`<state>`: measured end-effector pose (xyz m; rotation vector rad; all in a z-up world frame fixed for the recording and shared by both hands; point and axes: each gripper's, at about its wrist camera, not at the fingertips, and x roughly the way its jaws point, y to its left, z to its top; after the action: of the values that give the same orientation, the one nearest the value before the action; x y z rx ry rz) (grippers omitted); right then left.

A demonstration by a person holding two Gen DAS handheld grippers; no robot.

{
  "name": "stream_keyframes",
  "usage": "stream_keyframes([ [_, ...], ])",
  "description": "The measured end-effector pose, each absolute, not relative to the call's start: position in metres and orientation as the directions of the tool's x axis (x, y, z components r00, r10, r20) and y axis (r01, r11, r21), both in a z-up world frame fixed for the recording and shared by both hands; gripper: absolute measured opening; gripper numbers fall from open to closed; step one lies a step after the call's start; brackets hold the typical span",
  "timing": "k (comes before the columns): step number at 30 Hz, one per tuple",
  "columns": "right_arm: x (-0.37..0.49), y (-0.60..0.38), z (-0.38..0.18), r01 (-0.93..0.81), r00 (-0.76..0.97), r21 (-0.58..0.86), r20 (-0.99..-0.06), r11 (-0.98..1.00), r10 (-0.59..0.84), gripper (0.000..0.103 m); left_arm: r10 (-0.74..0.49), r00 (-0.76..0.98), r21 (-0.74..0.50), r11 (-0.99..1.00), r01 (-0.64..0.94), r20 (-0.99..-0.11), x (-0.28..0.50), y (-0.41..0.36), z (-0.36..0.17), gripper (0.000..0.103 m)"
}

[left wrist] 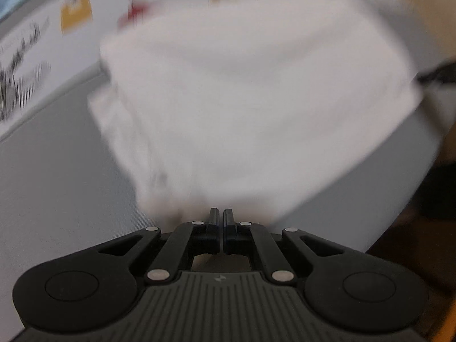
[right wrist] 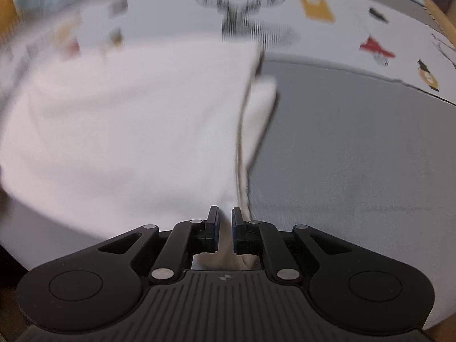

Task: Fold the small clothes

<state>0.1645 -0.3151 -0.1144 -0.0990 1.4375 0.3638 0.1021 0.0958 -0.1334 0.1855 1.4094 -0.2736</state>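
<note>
On grey table (left wrist: 51, 176), white garment (left wrist: 242, 99) lay blurred, spread ahead of both grippers. Left gripper (left wrist: 221, 213) pointed down at near edge, fingers pressed together; whether cloth was pinched, unclear. Right gripper (right wrist: 225, 213) fingers narrow, white fabric bunched between them, gripped at hem. Printed sheet (right wrist: 342, 28) lay beyond garment.

The white cloth (right wrist: 128, 131) fills the left of the right wrist view. The grey mat (right wrist: 356, 156) on the right lies bare, with room to pass.
</note>
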Motion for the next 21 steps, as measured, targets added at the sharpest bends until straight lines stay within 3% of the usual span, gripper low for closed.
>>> stream_keyframes([
  [2,0.162,-0.310,-0.123,-0.327,0.056,0.091,-0.992,0.941,0.115,0.017,-0.069,0.140,-0.026,0.958,0.286,-0.988,0.103,0.099,-0.131,0.001],
  [4,0.165,-0.311,-0.115,-0.305,0.089,0.086,-0.989,0.948,0.119,0.018,-0.112,0.214,-0.060,0.970,0.236,-0.970,0.105,0.110,-0.111,0.004],
  [8,0.165,-0.295,-0.079,-0.322,0.241,0.056,-0.960,0.945,0.139,0.022,-0.143,0.364,-0.102,0.986,0.130,-0.920,0.102,0.137,-0.072,0.017],
  [11,0.157,-0.263,-0.051,-0.346,0.373,0.018,-0.915,0.938,0.155,0.034,-0.108,0.439,-0.096,0.994,0.051,-0.892,0.096,0.153,-0.049,0.022],
  [18,0.117,-0.157,-0.017,-0.452,0.493,0.106,-0.798,0.886,0.347,0.034,-0.099,0.610,-0.183,0.980,-0.077,-0.786,0.055,0.190,0.019,0.023],
  [21,0.094,-0.114,-0.019,-0.502,0.488,0.136,-0.771,0.854,0.410,0.021,-0.102,0.645,-0.210,0.973,-0.093,-0.758,0.034,0.198,0.028,0.023],
])
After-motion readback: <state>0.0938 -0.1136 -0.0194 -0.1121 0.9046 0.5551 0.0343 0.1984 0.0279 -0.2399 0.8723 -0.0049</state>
